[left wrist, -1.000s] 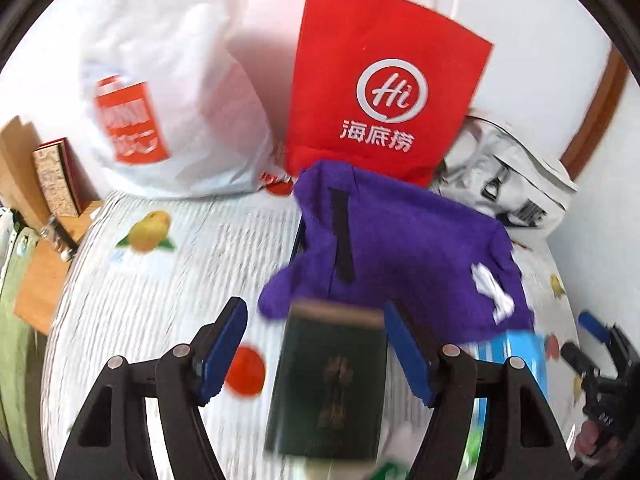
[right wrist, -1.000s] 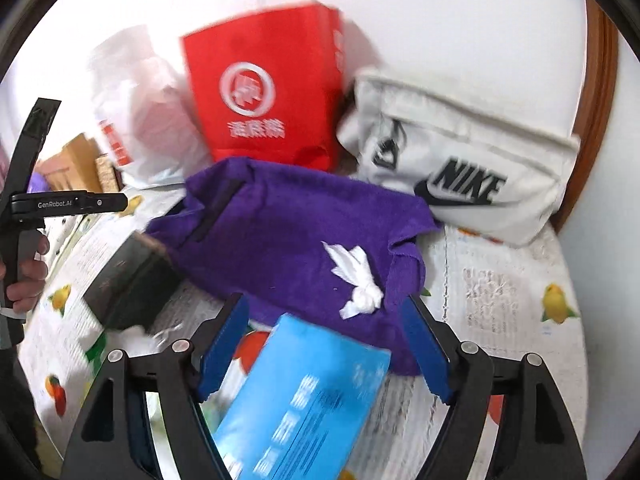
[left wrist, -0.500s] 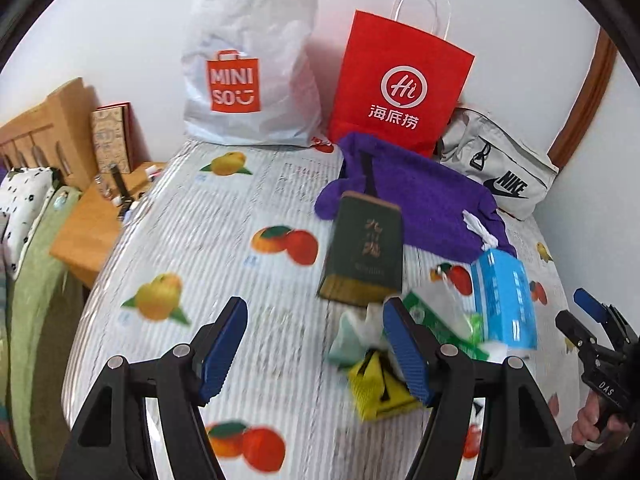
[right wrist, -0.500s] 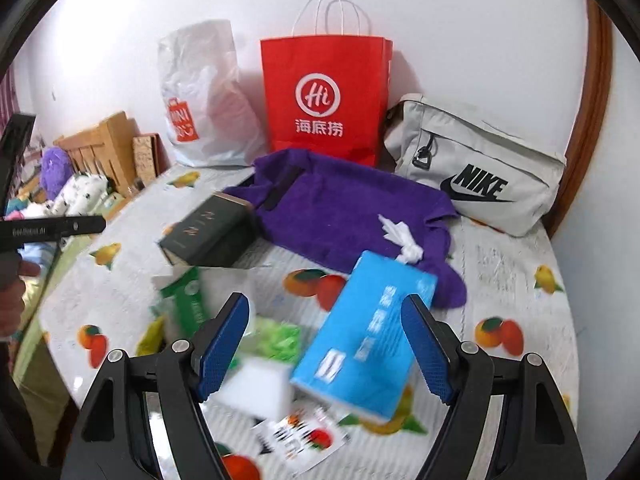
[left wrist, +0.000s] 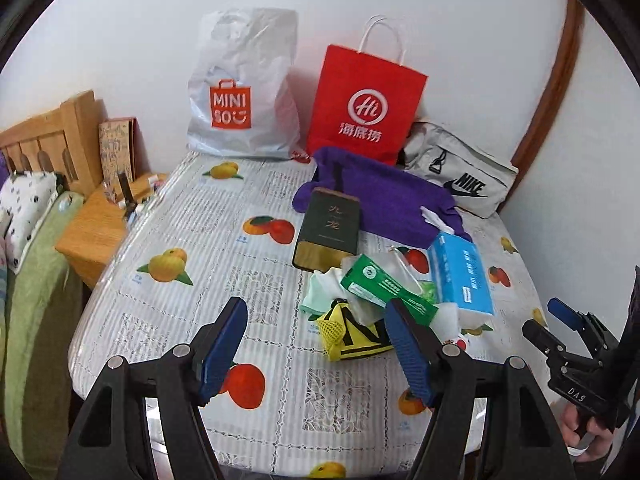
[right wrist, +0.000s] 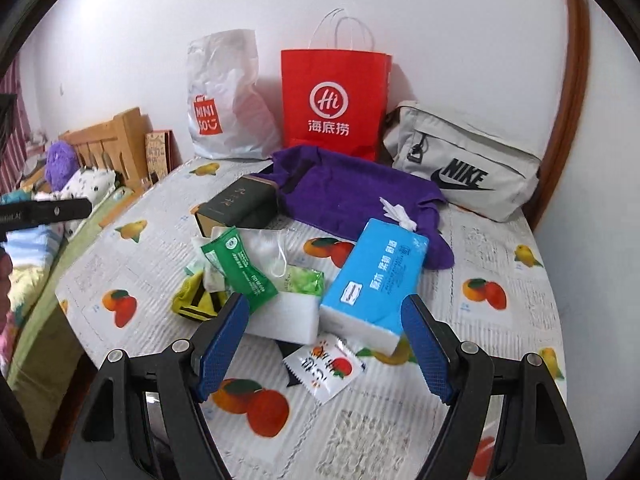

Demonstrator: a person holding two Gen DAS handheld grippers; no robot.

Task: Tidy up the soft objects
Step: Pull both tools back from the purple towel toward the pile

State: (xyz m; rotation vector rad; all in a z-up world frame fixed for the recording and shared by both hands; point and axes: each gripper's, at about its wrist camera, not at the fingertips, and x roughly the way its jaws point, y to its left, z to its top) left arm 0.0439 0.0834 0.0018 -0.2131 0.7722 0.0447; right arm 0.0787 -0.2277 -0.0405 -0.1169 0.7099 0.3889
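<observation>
Fruit-print tablecloth [left wrist: 168, 312] lies under my left tongs [left wrist: 316, 344] and right tongs [right wrist: 324, 344], both held apart and empty, with tissue pack [right wrist: 376, 280] just ahead of the right pair.

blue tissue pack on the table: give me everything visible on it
The blue soft-pack of tissues is a rectangular plastic-wrapped block, bright blue on top with white print and a white label, white along its lower side. A white tissue sticks out at its far end, over the purple cloth. The pack lies tilted, its near end raised over the fruit-print tablecloth, its left edge against a white foam block. Neither gripper touches it.
</observation>
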